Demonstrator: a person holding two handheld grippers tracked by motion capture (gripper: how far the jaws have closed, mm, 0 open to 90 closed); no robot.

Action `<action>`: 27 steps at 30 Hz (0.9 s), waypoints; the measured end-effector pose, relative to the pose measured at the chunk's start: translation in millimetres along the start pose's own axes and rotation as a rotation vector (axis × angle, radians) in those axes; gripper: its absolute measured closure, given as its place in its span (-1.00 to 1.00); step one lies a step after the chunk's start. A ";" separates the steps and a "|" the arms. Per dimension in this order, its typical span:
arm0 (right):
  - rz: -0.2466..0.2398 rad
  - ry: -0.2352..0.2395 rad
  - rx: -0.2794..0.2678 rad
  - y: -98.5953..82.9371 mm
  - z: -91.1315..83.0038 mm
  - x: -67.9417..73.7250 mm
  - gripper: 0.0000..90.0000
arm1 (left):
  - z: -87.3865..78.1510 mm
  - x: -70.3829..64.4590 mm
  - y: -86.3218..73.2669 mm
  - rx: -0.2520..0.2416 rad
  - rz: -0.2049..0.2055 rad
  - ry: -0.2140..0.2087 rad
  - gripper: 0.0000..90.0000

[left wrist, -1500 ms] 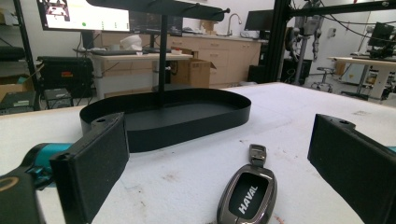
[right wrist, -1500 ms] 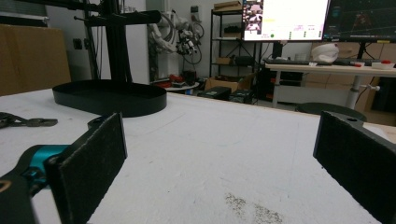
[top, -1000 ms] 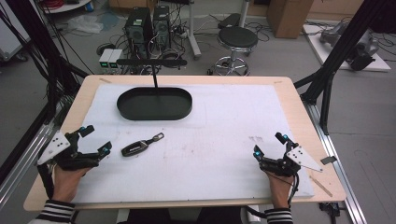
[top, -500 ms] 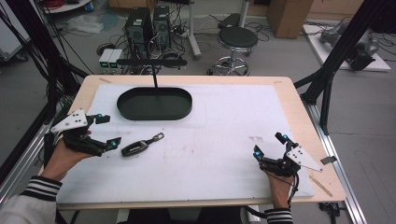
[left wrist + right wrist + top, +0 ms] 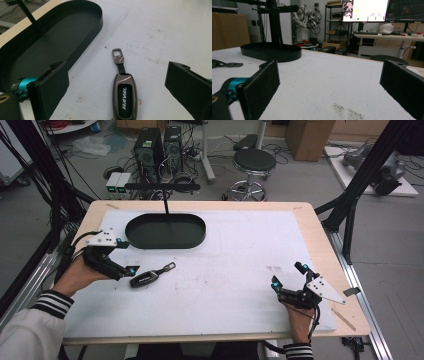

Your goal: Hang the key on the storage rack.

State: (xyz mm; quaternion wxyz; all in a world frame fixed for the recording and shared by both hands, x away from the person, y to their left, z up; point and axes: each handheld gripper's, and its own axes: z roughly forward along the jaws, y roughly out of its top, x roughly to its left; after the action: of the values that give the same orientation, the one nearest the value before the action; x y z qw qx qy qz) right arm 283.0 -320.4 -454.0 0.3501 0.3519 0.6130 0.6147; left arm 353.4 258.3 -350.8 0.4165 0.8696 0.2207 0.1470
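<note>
A dark grey HAVAL key fob [image 5: 145, 279] [image 5: 125, 96] with a metal clasp [image 5: 169, 267] lies flat on the white mat, left of centre. A black oval tray [image 5: 150, 227] [image 5: 50, 42] [image 5: 270, 53] stands behind it. My left gripper [image 5: 127, 256] [image 5: 116, 68] hovers open just left of the fob, which lies between its jaws in the left gripper view without touching them. Near the front right of the mat, my right gripper [image 5: 286, 274] [image 5: 329, 67] rests open, holding nothing.
A black T-shaped post [image 5: 165, 195] rises from the back of the tray. The wooden table edge [image 5: 325, 245] frames the mat. Black frame struts [image 5: 350, 215] stand at both sides. A stool [image 5: 255, 162] and computer cases [image 5: 155, 145] are on the floor beyond.
My left gripper has moved forward and rightward from the front-left corner to the key fob, its jaws now straddling it. The right gripper and the fob have not moved.
</note>
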 end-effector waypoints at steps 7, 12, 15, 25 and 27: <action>-0.003 0.000 -0.001 0.0 0.2 -0.2 -0.96 | 15.9 -2.1 6.5 0.115 0.049 -0.022 -0.87; -0.002 0.000 0.000 0.0 0.2 -0.2 -0.96 | 25.7 -1.6 8.0 0.176 0.045 -0.026 -0.87; 0.002 0.001 0.002 0.0 0.0 0.2 -0.96 | 32.2 -0.5 7.8 0.228 0.023 -0.045 -0.87; -0.003 0.000 0.002 0.0 -0.1 -0.1 -0.96 | 53.6 -4.4 6.2 0.353 0.055 -0.043 -0.87; 0.001 0.001 0.004 0.0 -0.1 0.3 -0.96 | 55.5 -3.9 5.5 0.369 0.045 -0.047 -0.87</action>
State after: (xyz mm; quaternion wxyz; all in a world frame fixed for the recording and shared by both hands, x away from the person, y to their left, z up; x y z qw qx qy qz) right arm 282.8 -320.2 -453.9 0.3489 0.3526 0.6143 0.6136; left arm 375.8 216.6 -380.5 0.2518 0.9391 0.2145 0.0931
